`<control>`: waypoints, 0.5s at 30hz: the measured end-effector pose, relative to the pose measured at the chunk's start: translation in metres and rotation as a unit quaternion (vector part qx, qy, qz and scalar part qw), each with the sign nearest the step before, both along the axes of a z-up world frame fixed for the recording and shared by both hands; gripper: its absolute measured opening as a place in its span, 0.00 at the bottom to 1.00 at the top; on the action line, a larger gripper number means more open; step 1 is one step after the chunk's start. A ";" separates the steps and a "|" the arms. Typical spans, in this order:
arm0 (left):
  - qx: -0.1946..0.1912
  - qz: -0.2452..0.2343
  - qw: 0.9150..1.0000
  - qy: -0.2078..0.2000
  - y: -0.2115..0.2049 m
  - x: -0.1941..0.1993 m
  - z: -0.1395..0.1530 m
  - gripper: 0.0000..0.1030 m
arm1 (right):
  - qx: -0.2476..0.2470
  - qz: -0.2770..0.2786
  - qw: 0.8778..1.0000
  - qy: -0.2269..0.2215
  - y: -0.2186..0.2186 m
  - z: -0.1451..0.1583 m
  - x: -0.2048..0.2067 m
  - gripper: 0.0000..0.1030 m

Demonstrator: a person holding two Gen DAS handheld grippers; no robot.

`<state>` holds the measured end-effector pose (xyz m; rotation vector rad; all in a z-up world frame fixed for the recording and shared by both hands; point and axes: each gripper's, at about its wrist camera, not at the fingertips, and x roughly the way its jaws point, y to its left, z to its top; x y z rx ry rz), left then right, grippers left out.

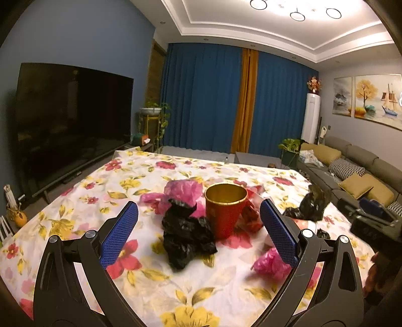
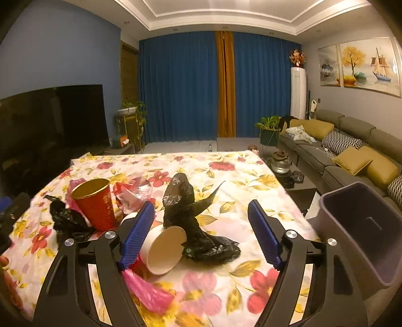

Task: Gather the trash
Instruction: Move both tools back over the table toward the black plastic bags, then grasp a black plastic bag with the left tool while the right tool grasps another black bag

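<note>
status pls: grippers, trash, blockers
Left gripper open, black bag between its fingers. Right gripper open over white paper cup and second black bag. Red cup close behind. Bin right, unblocked.

Living room under warm, dim light: ring lamps [image 1: 296, 11] glow in a stepped white ceiling. Deep blue curtains [image 2: 181, 85] cover the far wall, an ochre strip [image 2: 225, 85] hanging down their middle. On the left, a big dark television [image 1: 70, 120] stands against a blue-grey wall, with a plant stand [image 1: 153, 120] beyond it. On the right, a grey sofa [image 2: 351, 151] with mustard cushions runs along the wall beneath paintings [image 2: 369, 65] of a tree and sailing boat. A white standing air conditioner [image 2: 298, 93] fills the corner, a potted plant [image 2: 269, 128] beside it.
</note>
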<state>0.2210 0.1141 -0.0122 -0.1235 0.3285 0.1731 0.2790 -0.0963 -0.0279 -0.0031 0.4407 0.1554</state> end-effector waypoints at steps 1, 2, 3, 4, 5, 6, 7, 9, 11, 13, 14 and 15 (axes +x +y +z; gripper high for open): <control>0.000 -0.001 1.000 0.001 0.000 0.005 0.000 0.93 | -0.009 -0.003 1.000 -0.003 0.004 -0.001 0.004 0.71; 0.000 -0.001 1.000 0.000 0.000 0.007 0.000 0.93 | -0.016 -0.004 1.000 -0.006 0.008 -0.002 0.007 0.71; 0.002 -0.002 1.000 -0.001 -0.001 0.011 0.001 0.93 | -0.023 -0.004 1.000 -0.007 0.013 -0.004 0.012 0.71; 0.004 -0.002 1.000 -0.003 -0.001 0.013 0.000 0.93 | -0.024 -0.006 1.000 -0.004 0.015 -0.007 0.015 0.71; 0.006 0.000 1.000 -0.005 0.000 0.016 -0.001 0.93 | -0.023 -0.005 1.000 0.003 0.017 -0.010 0.020 0.69; 0.005 0.002 1.000 -0.005 0.001 0.017 -0.003 0.93 | -0.019 -0.005 1.000 0.009 0.017 -0.013 0.025 0.68; 0.001 0.004 1.000 -0.004 0.003 0.018 -0.006 0.93 | -0.018 -0.005 1.000 0.015 0.018 -0.016 0.029 0.65; -0.014 0.002 1.000 0.001 0.008 0.020 -0.013 0.93 | -0.016 -0.004 0.999 0.028 0.020 -0.022 0.038 0.60; -0.016 0.004 1.000 0.010 0.012 0.023 -0.018 0.93 | -0.017 0.000 0.999 0.039 0.021 -0.028 0.044 0.51; -0.010 0.011 1.000 0.013 0.015 0.024 -0.021 0.93 | -0.015 0.008 0.999 0.047 0.022 -0.033 0.048 0.40; -0.005 0.016 1.000 0.014 0.017 0.024 -0.022 0.93 | -0.016 0.012 0.999 0.050 0.022 -0.035 0.049 0.30; -0.002 0.018 1.000 0.016 0.018 0.025 -0.024 0.93 | -0.016 0.015 0.998 0.054 0.022 -0.036 0.050 0.25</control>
